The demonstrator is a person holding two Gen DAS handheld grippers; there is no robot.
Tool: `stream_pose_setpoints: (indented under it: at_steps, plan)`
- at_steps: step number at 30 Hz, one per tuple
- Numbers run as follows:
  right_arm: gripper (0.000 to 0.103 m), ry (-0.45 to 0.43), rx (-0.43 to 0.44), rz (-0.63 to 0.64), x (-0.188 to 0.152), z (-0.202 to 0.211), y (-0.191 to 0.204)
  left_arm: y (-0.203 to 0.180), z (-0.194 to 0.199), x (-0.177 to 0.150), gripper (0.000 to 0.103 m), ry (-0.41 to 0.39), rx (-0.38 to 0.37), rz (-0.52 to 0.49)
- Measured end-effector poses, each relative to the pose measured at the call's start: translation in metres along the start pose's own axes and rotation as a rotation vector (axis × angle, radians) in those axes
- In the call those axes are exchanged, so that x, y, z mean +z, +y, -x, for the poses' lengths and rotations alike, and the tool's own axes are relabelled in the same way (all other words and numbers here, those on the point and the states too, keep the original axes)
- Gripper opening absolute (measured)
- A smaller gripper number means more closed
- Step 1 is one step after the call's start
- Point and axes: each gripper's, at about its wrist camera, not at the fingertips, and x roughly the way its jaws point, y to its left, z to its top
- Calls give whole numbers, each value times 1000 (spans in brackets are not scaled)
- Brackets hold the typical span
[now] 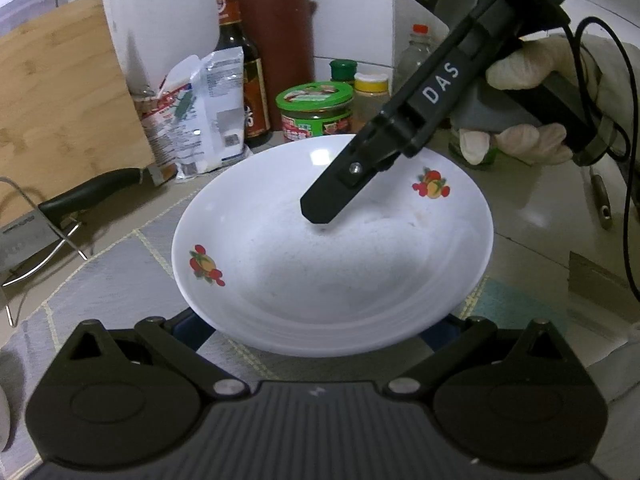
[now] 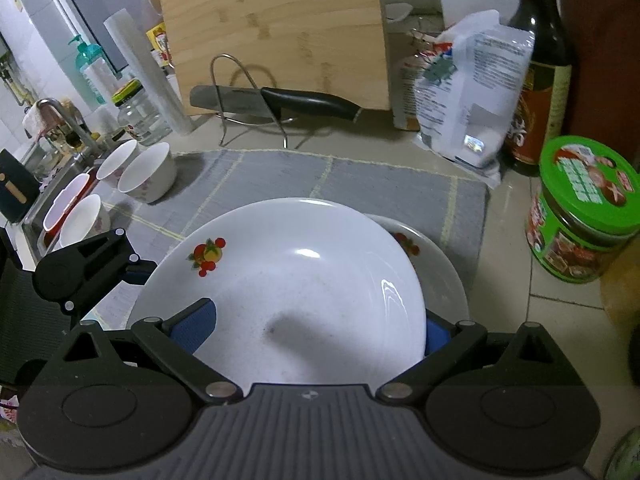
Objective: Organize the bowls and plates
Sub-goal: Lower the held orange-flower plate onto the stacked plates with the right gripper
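Between the two pairs of tongs hung one white plate [image 1: 332, 240], printed with small fruit sprigs. The right tongs [image 2: 316, 332] stood wide, with one blue pad [image 2: 194, 326] lying over the plate's inner face and the other tucked behind its far edge; whether they truly pinched it I could not tell, since in the left wrist view one black finger [image 1: 336, 192] merely reached down over the middle of the dish. The left tongs [image 1: 320, 328] sat at the plate's near rim with their jaws set apart and the tips hidden under the rim, so their hold could not be judged either.

Just beneath and beyond the held plate lay a second plate [image 2: 436, 264] of the same pattern on the grey mat [image 2: 360, 180], so the upper one seemed about to be stacked onto it, or just lifted off; the pictures did not settle which. I judged the plate part of the work nearly done.

Well apart, at the mat's far left corner near the sink [image 2: 36, 216], four bowls [image 2: 148, 172] stood loose and tipped on their sides, not nested. Those looked like the remaining job. A gloved hand [image 1: 532, 80] gripped the right handle above the worktop [image 1: 532, 208].
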Motion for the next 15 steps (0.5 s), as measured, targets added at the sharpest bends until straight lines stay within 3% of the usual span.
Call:
stream_pose_setpoints:
  at_steps: [15]
  plan:
    - [103, 39, -14, -15, -6, -17, -9, 4, -12, 2, 102, 48, -27, 1]
